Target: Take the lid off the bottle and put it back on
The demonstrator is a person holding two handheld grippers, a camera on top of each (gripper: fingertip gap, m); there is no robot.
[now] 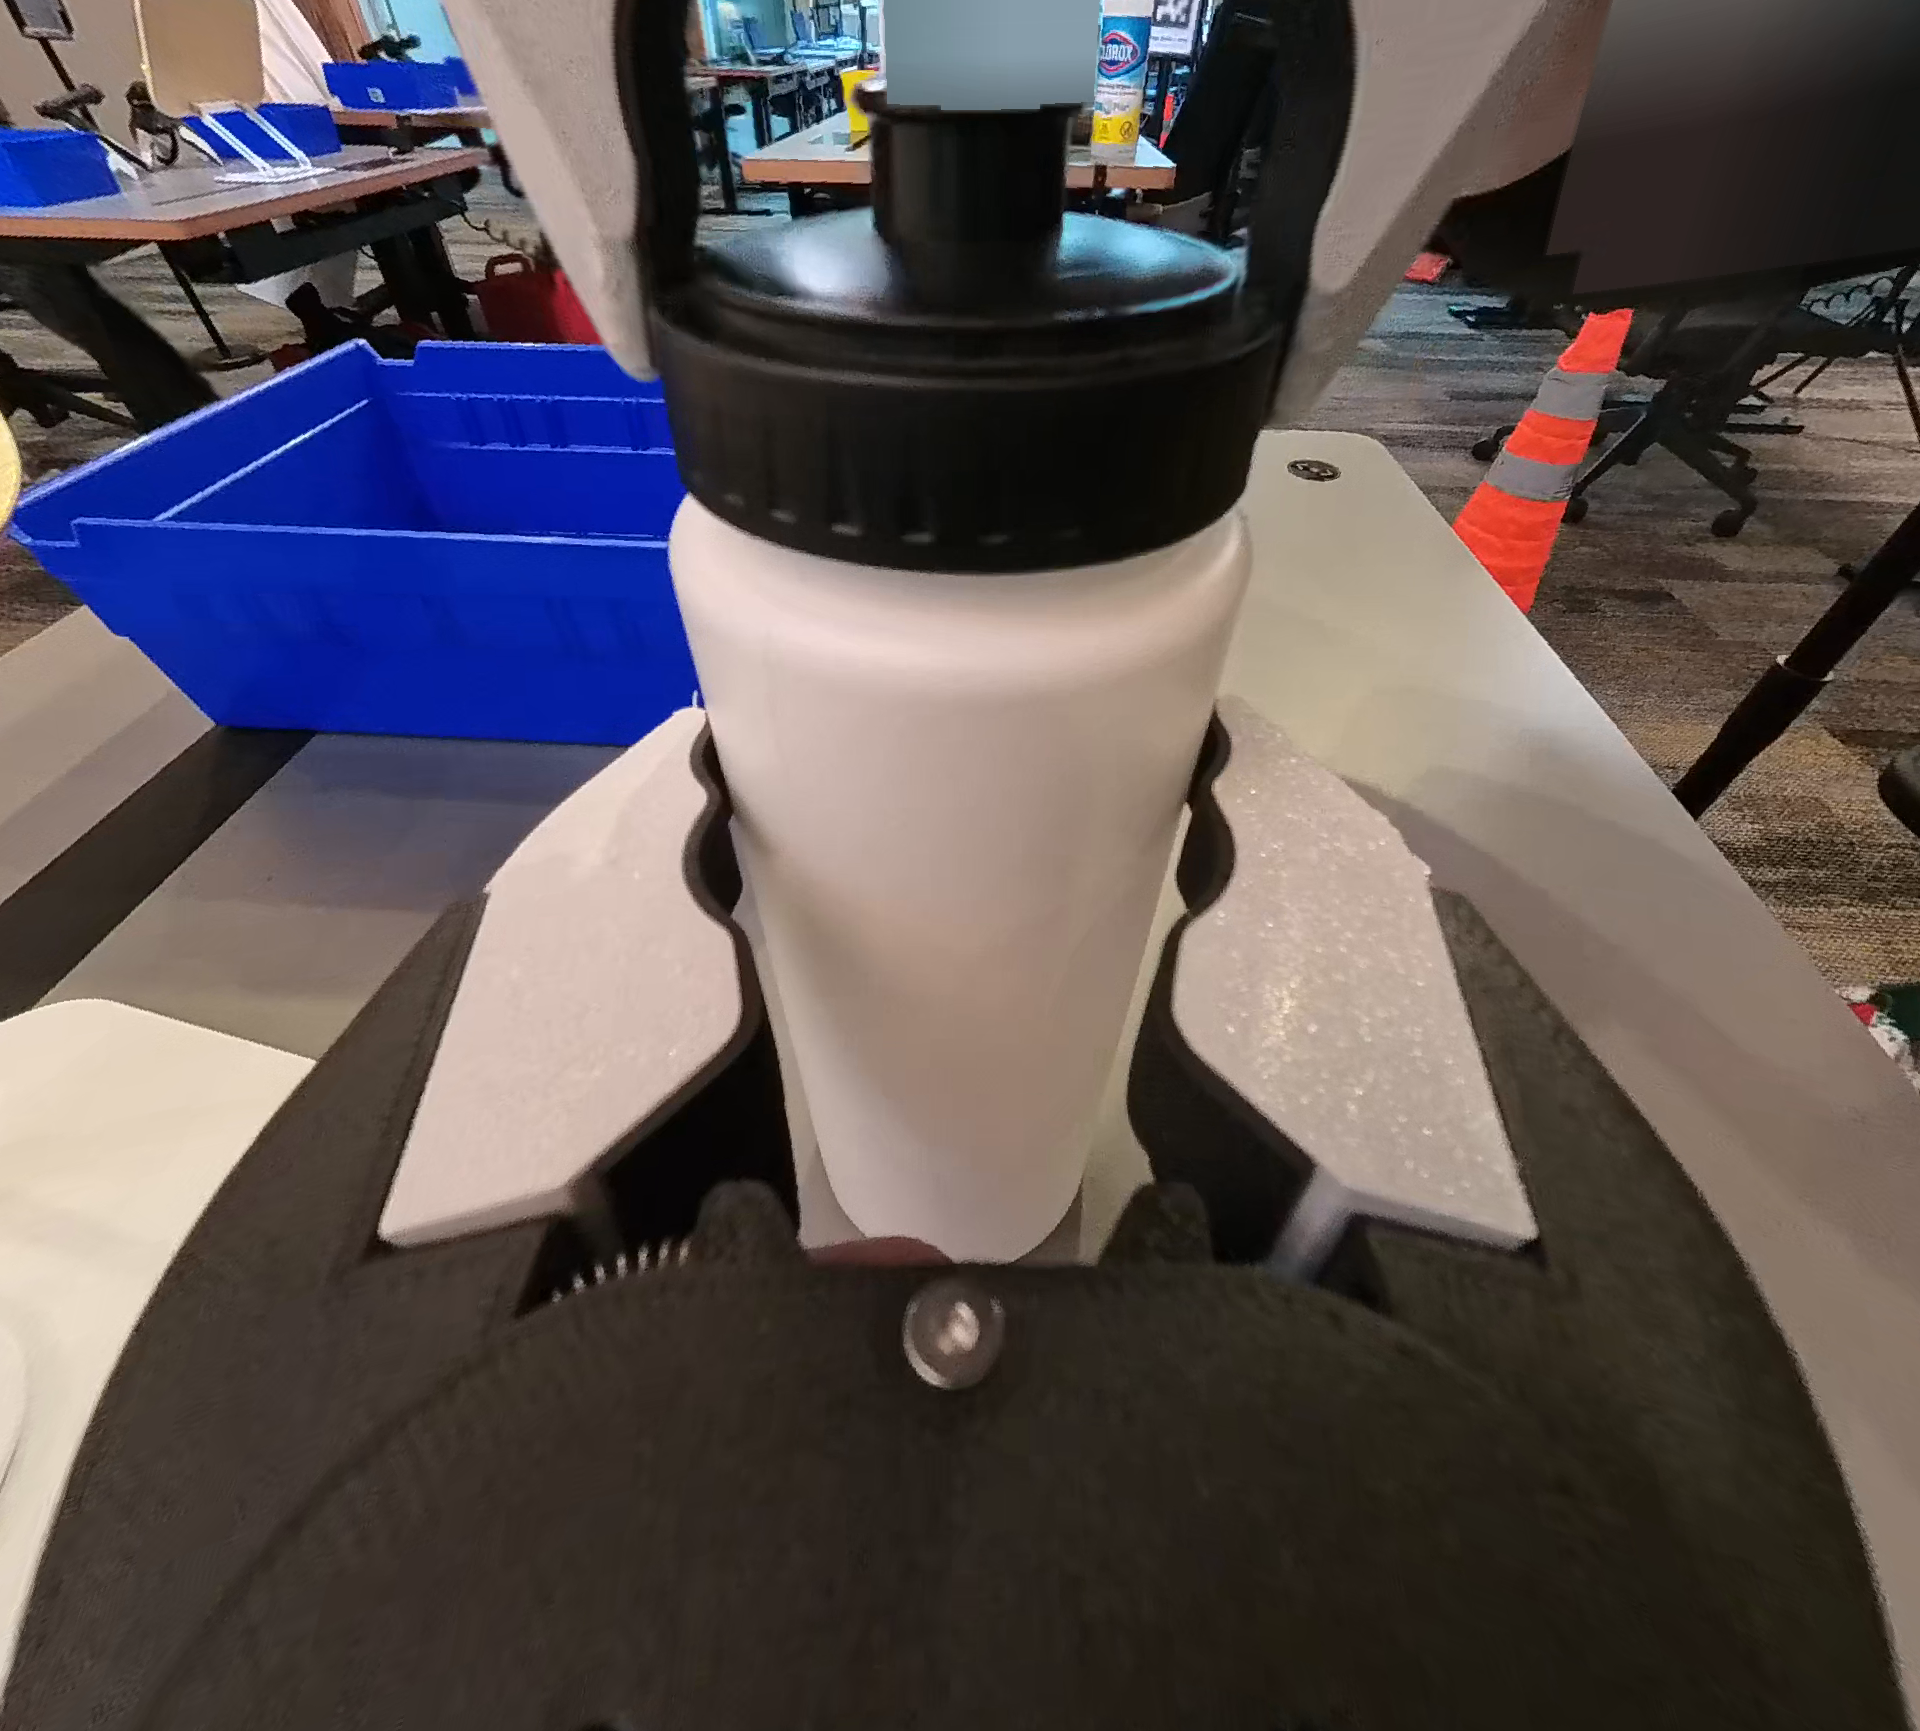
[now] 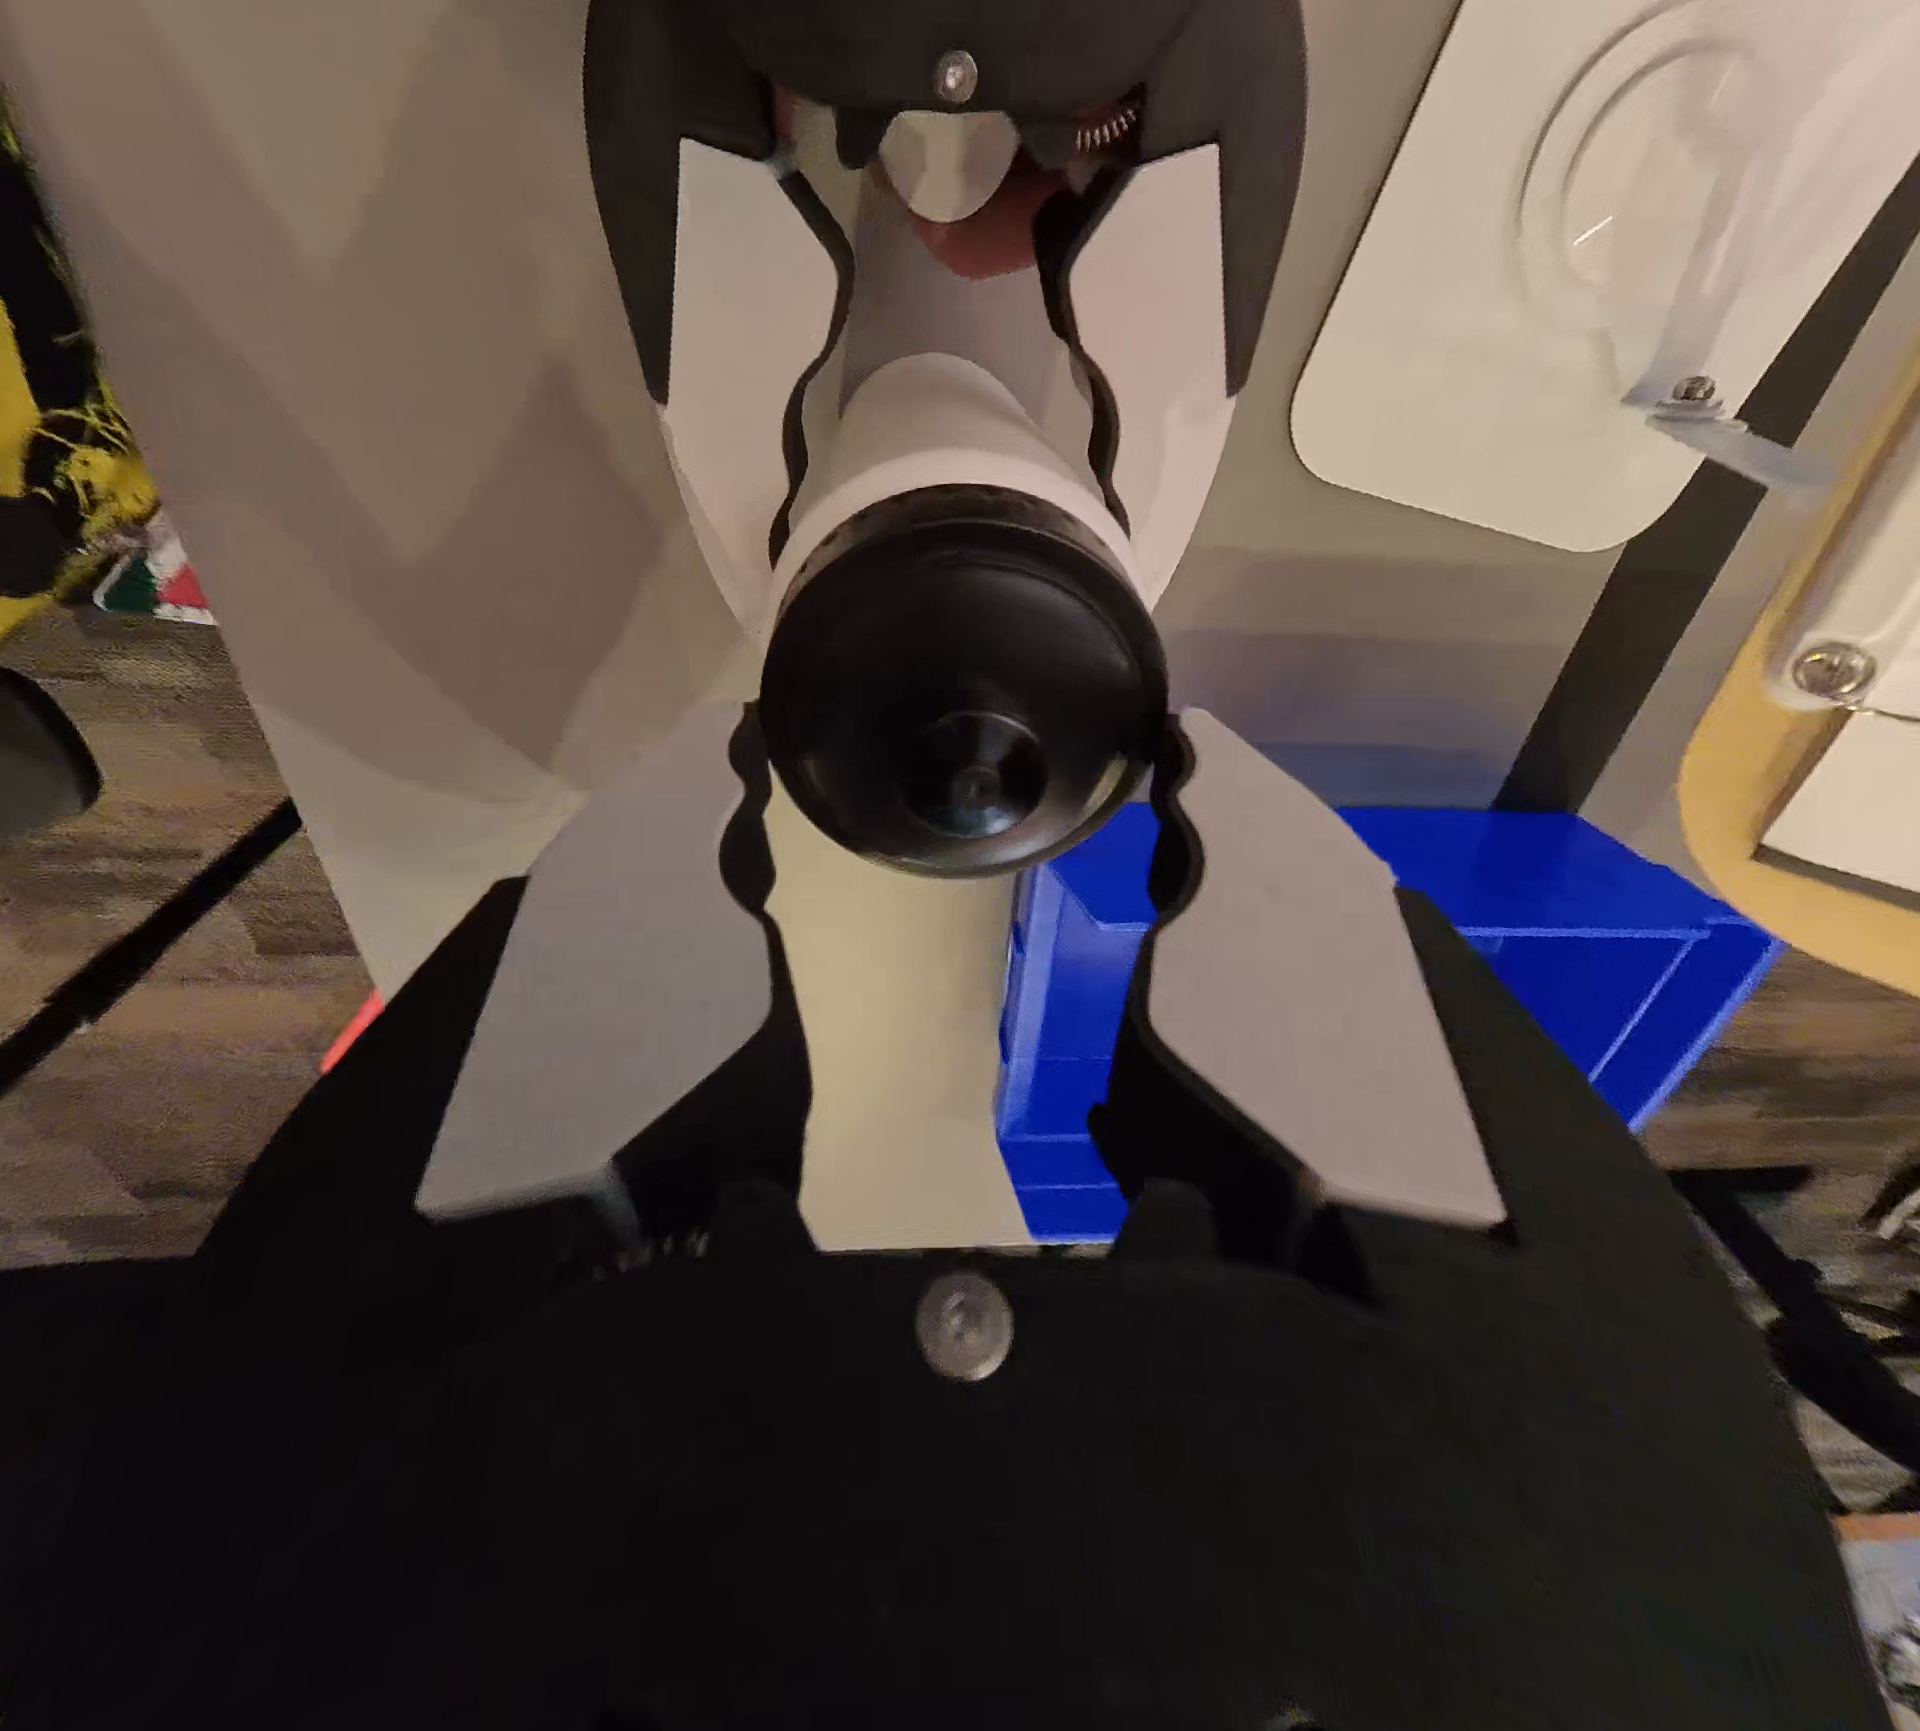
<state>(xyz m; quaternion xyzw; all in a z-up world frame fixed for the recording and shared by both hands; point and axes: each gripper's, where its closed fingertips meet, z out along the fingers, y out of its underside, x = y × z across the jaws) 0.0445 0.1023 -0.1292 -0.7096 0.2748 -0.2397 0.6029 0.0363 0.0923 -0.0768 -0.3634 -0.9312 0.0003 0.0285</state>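
Bottle [image 1: 956, 829], white plastic squeeze type, standing upright on the pale grey table [image 1: 1455, 746] with the black ribbed screw lid [image 1: 966, 445] sitting on the neck, pull spout [image 1: 966, 164] sticking up out of the middle. Can't tell whether anything is inside, body being opaque.

Left gripper [image 1: 961, 808] wrapping the bottle body about halfway up, wavy black pads [image 1: 717, 850] pressing into both sides, so clamped on it and holding it steady.

Right gripper [image 2: 961, 777] coming in from straight above, looking down on the domed lid top [image 2: 961, 684]. Fingertips [image 2: 748, 788] sitting at either side of the lid rim; seen in the left wrist view, its black pads [image 1: 665, 123] touching the lid edge on both sides, so gripping the lid. Lid looking flush on the bottle, no gap showing.

Blue plastic bin [image 1: 364, 538] sitting on the table just beside the bottle on its left, touching or nearly so; looking empty as far as the visible part goes, only bare blue floor and ribs showing. Same bin [image 2: 1455, 954] peeking out under the right gripper in the top-down view.

White board [image 2: 1558, 227] with a clear domed cover lying farther along the table. Orange traffic cone [image 1: 1548, 455] standing on the carpet off the table's right edge.
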